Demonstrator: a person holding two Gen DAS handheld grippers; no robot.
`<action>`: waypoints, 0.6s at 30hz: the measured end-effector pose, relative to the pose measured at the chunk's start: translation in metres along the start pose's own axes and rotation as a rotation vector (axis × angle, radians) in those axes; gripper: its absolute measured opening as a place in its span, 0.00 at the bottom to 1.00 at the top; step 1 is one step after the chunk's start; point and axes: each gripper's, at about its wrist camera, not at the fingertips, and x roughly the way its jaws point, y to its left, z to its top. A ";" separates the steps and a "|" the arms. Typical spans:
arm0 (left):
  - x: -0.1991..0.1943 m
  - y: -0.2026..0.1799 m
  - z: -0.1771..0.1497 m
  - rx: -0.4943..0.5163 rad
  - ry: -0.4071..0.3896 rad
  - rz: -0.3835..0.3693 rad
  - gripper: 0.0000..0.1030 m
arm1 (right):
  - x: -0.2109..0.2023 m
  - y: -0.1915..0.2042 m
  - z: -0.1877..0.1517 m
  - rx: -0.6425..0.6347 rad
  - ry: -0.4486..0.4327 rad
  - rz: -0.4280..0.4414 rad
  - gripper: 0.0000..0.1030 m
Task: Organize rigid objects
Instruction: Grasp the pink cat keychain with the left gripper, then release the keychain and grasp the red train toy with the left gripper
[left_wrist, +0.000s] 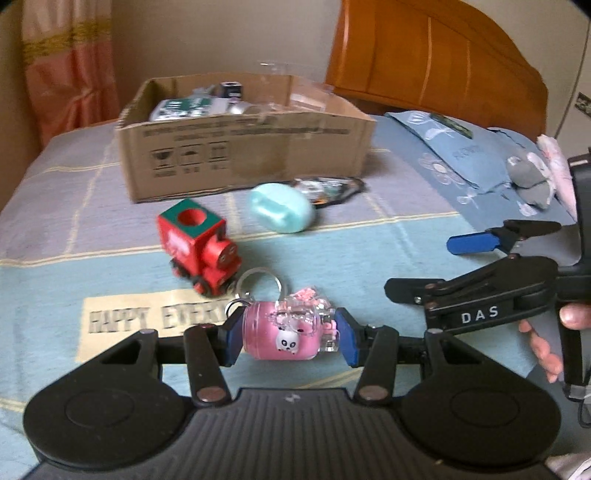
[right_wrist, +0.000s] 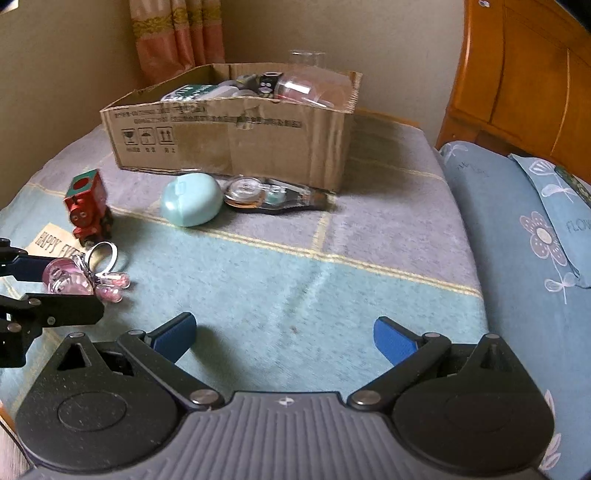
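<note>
Pink translucent plastic keychain charm with a small panda face (left_wrist: 286, 334) sat closest of all, pinched across its width between the blue pads of the left gripper (left_wrist: 288, 338), whose fingers had closed in until both pads pressed on the charm's sides. Its metal key ring (left_wrist: 258, 284) trailed away over the blue blanket (right_wrist: 295, 295), and whether the charm was lifted or resting on the cloth could not be told. Beside it, the right gripper (right_wrist: 284, 332) held nothing, its fingers spread wide over bare blanket.

Just beyond the charm stood a red wooden toy train with a green top (left_wrist: 197, 247). Farther back lay a pale teal egg-shaped plastic case (left_wrist: 280, 208), and just beside that a clear plastic correction-tape dispenser (right_wrist: 266, 195), close against the front wall of the open brown cardboard box (left_wrist: 243, 155), which already held several small items.

Judged from this, the pick-up of the charm was the step in hand, with three things left out on the bed. The next move would call for carrying the charm up over the box's near wall and letting go inside, minding the dangling ring, which could snag the train or the cardboard edge.
</note>
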 end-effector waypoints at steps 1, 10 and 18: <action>0.001 -0.003 0.001 0.002 0.002 -0.012 0.48 | -0.001 -0.003 -0.001 0.005 0.000 -0.005 1.00; -0.005 -0.017 0.001 0.069 0.026 -0.038 0.59 | -0.006 -0.014 -0.010 0.014 -0.014 -0.012 1.00; -0.033 0.001 0.009 0.148 -0.052 0.063 0.63 | -0.006 -0.012 -0.010 0.016 -0.018 -0.015 1.00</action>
